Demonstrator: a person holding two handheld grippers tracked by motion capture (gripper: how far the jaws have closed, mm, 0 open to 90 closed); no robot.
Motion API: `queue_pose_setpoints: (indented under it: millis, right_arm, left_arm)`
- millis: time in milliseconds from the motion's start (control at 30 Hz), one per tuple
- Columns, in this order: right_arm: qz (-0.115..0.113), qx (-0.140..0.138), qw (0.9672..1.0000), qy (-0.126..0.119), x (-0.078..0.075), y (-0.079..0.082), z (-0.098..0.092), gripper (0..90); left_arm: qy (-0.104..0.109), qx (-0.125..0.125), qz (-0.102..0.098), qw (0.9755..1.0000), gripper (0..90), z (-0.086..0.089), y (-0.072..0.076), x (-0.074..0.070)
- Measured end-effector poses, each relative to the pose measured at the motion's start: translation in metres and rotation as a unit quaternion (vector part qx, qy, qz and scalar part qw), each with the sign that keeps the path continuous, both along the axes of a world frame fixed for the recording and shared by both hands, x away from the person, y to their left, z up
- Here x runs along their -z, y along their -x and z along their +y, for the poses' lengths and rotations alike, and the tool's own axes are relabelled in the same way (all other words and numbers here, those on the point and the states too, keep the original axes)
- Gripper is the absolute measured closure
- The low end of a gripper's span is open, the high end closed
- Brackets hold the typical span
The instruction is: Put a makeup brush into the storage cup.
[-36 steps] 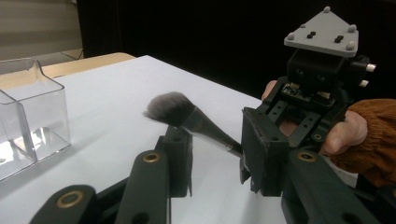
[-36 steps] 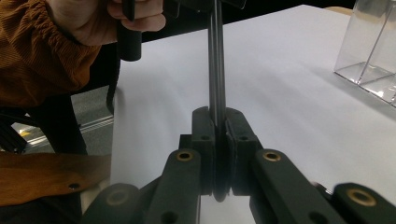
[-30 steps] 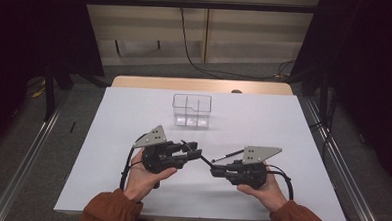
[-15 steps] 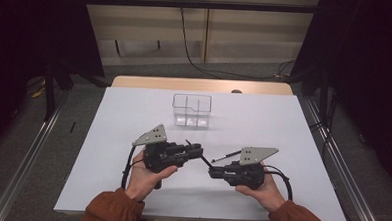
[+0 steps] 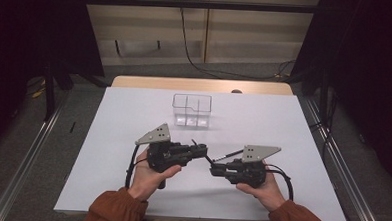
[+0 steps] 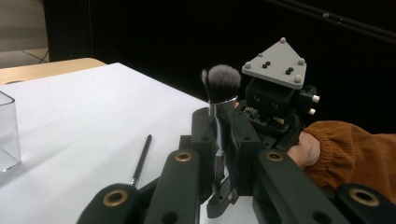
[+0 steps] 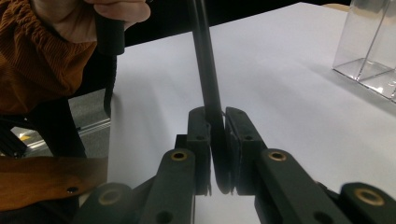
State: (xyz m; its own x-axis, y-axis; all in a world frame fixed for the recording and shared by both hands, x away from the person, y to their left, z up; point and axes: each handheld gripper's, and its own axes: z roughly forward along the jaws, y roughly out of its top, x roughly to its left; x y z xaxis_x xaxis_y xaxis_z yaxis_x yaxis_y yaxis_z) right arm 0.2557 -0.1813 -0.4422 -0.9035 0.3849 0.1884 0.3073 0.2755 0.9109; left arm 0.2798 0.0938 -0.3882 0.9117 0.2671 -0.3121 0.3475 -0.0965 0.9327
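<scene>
White sheeting covers the table, and we find both grippers low over its near half, close to the near edge. The left gripper has just been closing; its jaws now pinch the silver ferrule of a makeup brush, whose grey bristle tuft stands upright above them. The right gripper pinches the same brush by its black handle, which rises steeply between its pads. In the high view the brush bridges the two grippers, clear of the sheet. A second, thin black brush lies flat on the sheet just beside them. A clear compartmented box stands toward the far edge, near centre, well apart.
</scene>
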Motion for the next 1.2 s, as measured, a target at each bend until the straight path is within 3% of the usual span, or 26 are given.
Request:
queue_pose_setpoints:
  millis: [267, 533, 667, 733, 933, 1033, 1200]
  right_arm:
    - [0.000, 0.005, 1.0000, -0.005, -0.001, -0.001, -0.002, 73.1]
    - [0.004, 0.016, 0.9998, -0.010, -0.002, -0.001, -0.003, 52.5]
    - [0.009, 0.025, 0.9996, -0.012, -0.003, -0.001, -0.003, 37.7]
    - [0.010, 0.039, 0.9991, -0.011, -0.004, -0.002, -0.004, 28.3]
    - [0.010, 0.060, 0.9979, -0.021, -0.006, -0.002, -0.007, 12.6]
    - [0.013, 0.068, 0.9973, -0.025, -0.007, -0.003, -0.008, 5.5]
    - [0.007, 0.070, 0.9971, -0.029, -0.008, -0.003, -0.011, 1.5]
  left_arm:
    - [-0.016, -0.008, -0.011, 0.9998, 83.5, -0.003, 0.000, -0.001]
    - [-0.023, -0.012, -0.016, 0.9995, 83.5, -0.003, 0.000, -0.001]
    - [-0.028, -0.015, -0.017, 0.9994, 83.5, -0.002, -0.001, -0.002]
    - [-0.029, -0.017, -0.016, 0.9993, 83.5, -0.001, 0.000, -0.002]
    - [-0.031, -0.020, -0.017, 0.9992, 83.5, 0.000, -0.001, -0.002]
    - [-0.034, -0.021, -0.018, 0.9991, 83.5, 0.001, -0.001, -0.003]
    - [-0.037, -0.028, -0.017, 0.9988, 83.5, 0.004, -0.001, -0.002]
